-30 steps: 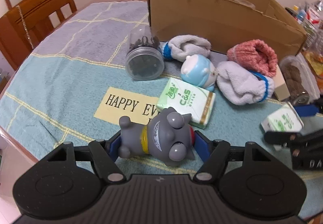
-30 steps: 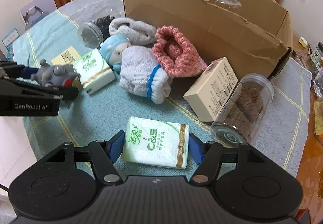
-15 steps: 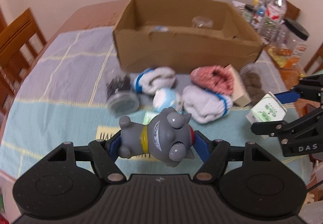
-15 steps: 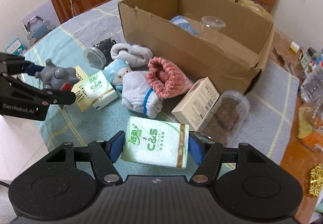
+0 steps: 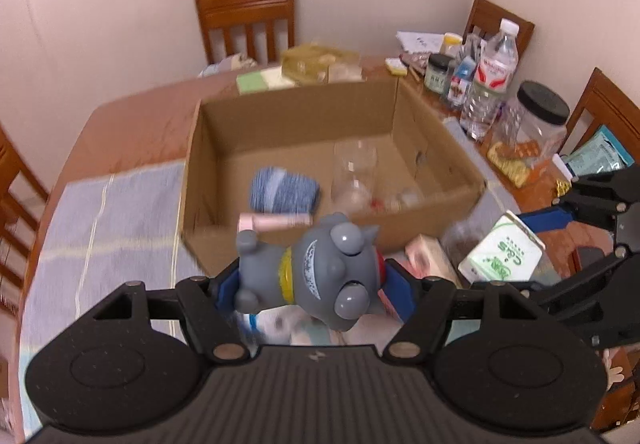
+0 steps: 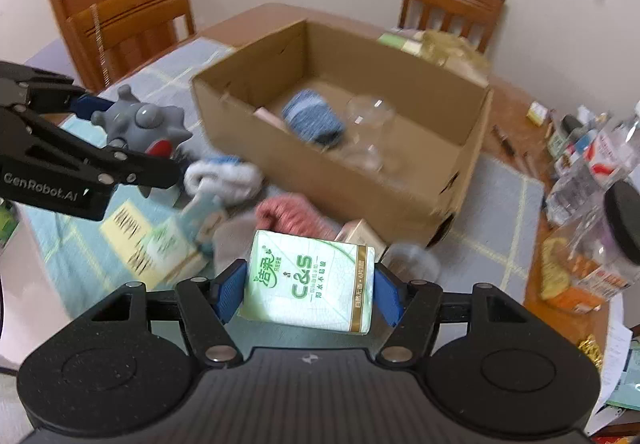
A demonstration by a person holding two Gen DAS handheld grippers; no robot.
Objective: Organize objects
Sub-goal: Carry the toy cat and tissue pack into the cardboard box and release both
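Note:
My left gripper is shut on a grey toy figure with a yellow collar, held high above the table in front of the open cardboard box. My right gripper is shut on a green-and-white C&S tissue pack, also lifted, near the box's front right. Each gripper shows in the other's view: the toy at left, the pack at right. The box holds a blue knitted item, a clear jar and a pink tube.
On the cloth below lie a pink sock, a white sock, another tissue pack, a small beige carton and a yellow card. Bottles and jars crowd the table's right side. Wooden chairs surround the table.
Both grippers have risen and moved towards the box with their loads still held. The box's inside has come into view.

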